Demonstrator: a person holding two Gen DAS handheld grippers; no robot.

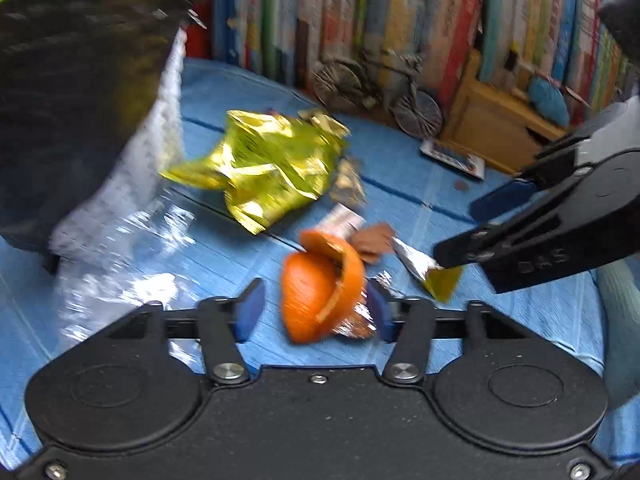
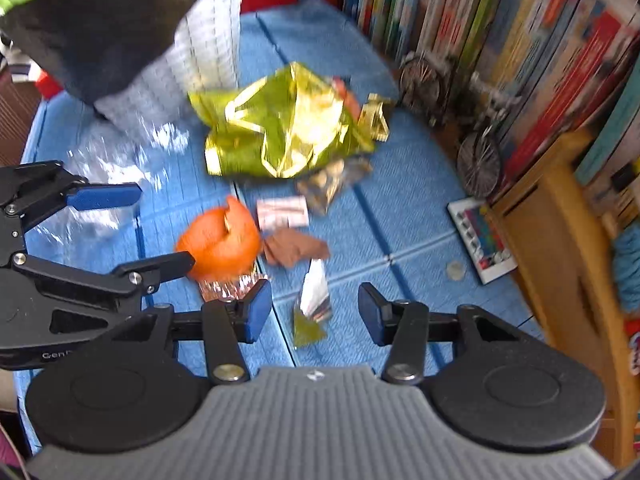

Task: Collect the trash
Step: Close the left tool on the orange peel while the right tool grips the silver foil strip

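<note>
Trash lies on a blue mat (image 1: 400, 208). An orange peel (image 1: 320, 292) sits on crinkled foil between the blue pads of my left gripper (image 1: 316, 312), which is open around it; the left pad stands apart from it. In the right wrist view, the left gripper (image 2: 166, 226) straddles the orange peel (image 2: 220, 244). My right gripper (image 2: 314, 312) is open over a silver and yellow wrapper (image 2: 314, 300). The right gripper (image 1: 472, 224) comes in from the right. Behind lie a yellow-green foil bag (image 2: 280, 132), a brown scrap (image 2: 294, 250) and a white wrapper (image 2: 282, 210).
A black bin bag (image 1: 72, 80) hangs at the upper left above clear plastic film (image 1: 120, 240). A model bicycle (image 1: 376, 88), a row of books (image 1: 400, 8) and a wooden box (image 1: 492, 120) line the back. A printed card (image 2: 480, 240) and a coin (image 2: 455, 270) lie at the right.
</note>
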